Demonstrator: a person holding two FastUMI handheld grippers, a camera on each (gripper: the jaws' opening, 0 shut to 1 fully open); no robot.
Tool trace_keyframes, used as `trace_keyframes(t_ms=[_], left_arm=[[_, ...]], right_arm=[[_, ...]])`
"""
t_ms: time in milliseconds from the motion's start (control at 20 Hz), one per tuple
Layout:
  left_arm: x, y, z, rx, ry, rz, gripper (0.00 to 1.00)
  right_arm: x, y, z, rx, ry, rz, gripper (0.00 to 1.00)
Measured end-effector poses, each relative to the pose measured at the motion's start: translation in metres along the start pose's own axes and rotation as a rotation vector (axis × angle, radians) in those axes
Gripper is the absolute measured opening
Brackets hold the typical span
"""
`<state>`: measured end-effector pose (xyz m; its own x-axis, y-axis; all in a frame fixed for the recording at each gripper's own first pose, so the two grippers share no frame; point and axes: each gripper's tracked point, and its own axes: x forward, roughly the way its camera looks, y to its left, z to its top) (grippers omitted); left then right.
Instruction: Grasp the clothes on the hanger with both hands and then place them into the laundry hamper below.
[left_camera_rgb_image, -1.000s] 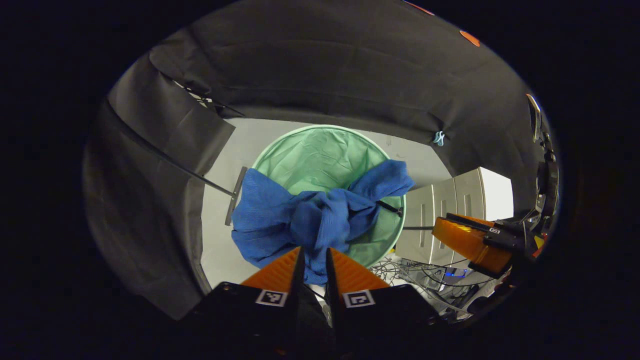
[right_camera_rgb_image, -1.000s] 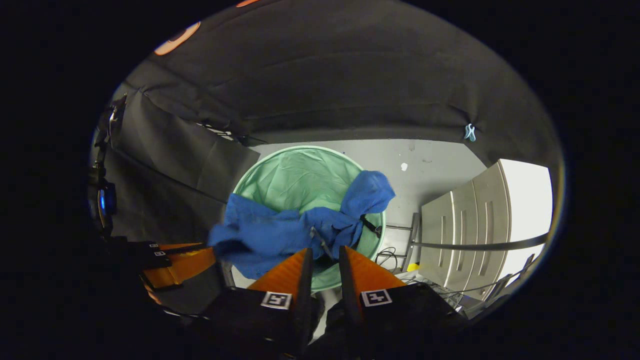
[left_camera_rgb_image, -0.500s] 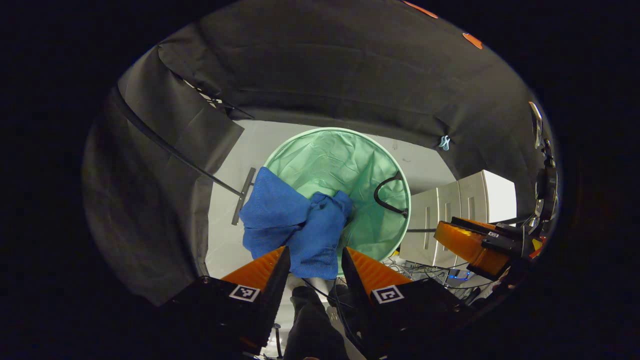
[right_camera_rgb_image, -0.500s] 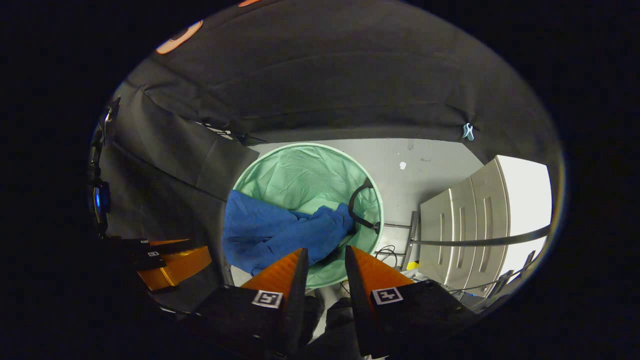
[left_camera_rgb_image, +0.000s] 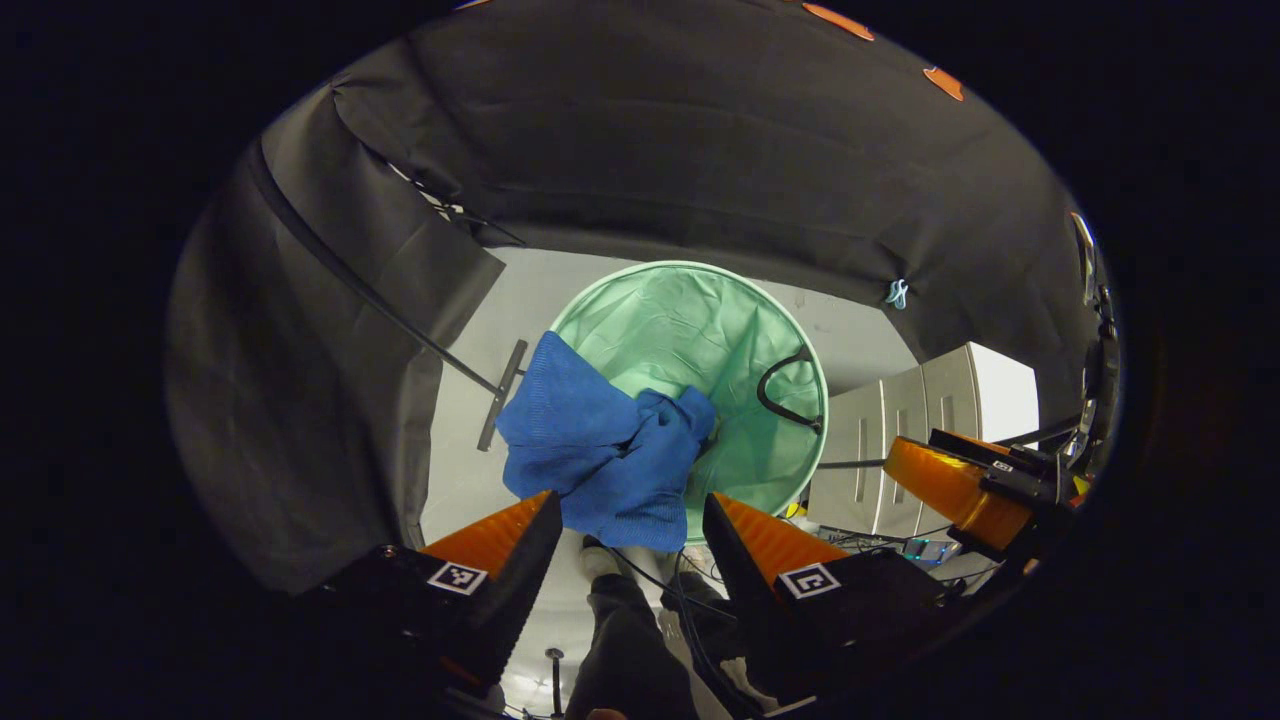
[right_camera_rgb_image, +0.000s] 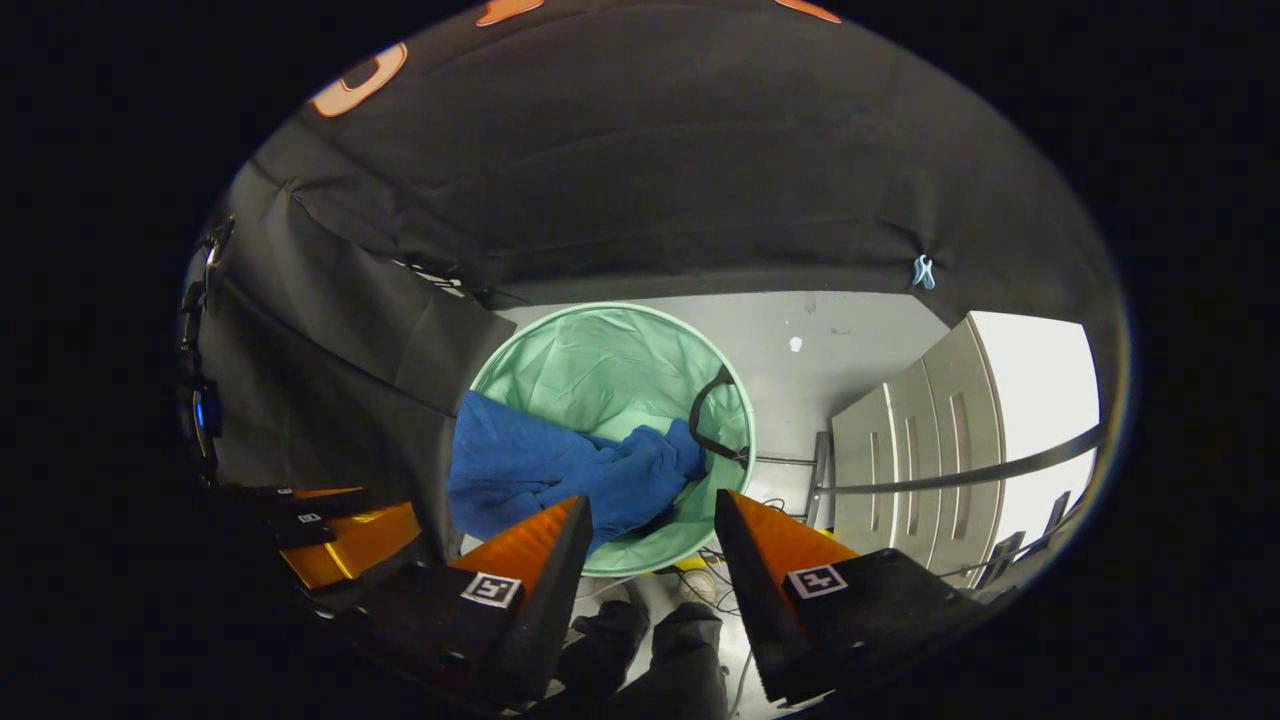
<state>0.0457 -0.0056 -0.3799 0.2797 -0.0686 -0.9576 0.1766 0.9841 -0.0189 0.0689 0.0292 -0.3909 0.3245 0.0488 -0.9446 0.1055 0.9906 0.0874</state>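
One pop-up laundry hamper (left_camera_rgb_image: 690, 310) of thin mint-green fabric is seen standing on the pale floor (left_camera_rgb_image: 480, 470), its round mouth open toward both claws. It is judged light and easily tipped or dented, so it is best left untouched. One black loop handle (left_camera_rgb_image: 785, 385) is seen at its rim.

One blue garment (left_camera_rgb_image: 600, 450) is counted, a knitted-looking piece bunched into soft folds. It is draped over the hamper's near rim, part inside and part hanging outside toward the floor. It is judged soft, limp and light, not fragile and not slippery; where it lies doubled, a thick fold is offered that can be pinched firmly. If it is to be pushed fully in, the overhanging edge outside the rim is judged the best place to take hold.

Two claws are counted. The left claw (left_camera_rgb_image: 625, 530) is seen released, its fingers spread wide with nothing between them, poised above the garment. The right claw (right_camera_rgb_image: 650, 530) is likewise spread and empty, above the hamper's near edge. In the left gripper view the right claw is also seen off to the side.

One small light-blue clip (left_camera_rgb_image: 897, 292) is seen on the booth cloth.
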Motion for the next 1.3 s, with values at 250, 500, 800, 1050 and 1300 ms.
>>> trace_keyframes(t_ms=[250,500,800,1050,1300], left_arm=[[-0.03,0.0,0.007,0.008,-0.106,-0.004,0.91],[-0.069,-0.01,0.008,0.001,-0.185,-0.037,0.92],[-0.122,-0.021,0.014,0.008,-0.287,-0.071,0.92],[-0.18,-0.035,0.039,0.004,-0.429,-0.102,0.91],[-0.25,-0.044,0.07,0.06,-0.6,-0.115,0.91]], right_arm=[[-0.023,-0.006,-0.003,0.0,-0.05,-0.01,0.98],[-0.066,-0.01,0.006,-0.001,-0.13,-0.015,0.99],[-0.13,-0.02,0.037,-0.011,-0.283,-0.041,0.99],[-0.195,-0.023,0.062,-0.052,-0.439,-0.068,0.98],[-0.261,-0.013,0.086,-0.089,-0.6,-0.069,0.98]])
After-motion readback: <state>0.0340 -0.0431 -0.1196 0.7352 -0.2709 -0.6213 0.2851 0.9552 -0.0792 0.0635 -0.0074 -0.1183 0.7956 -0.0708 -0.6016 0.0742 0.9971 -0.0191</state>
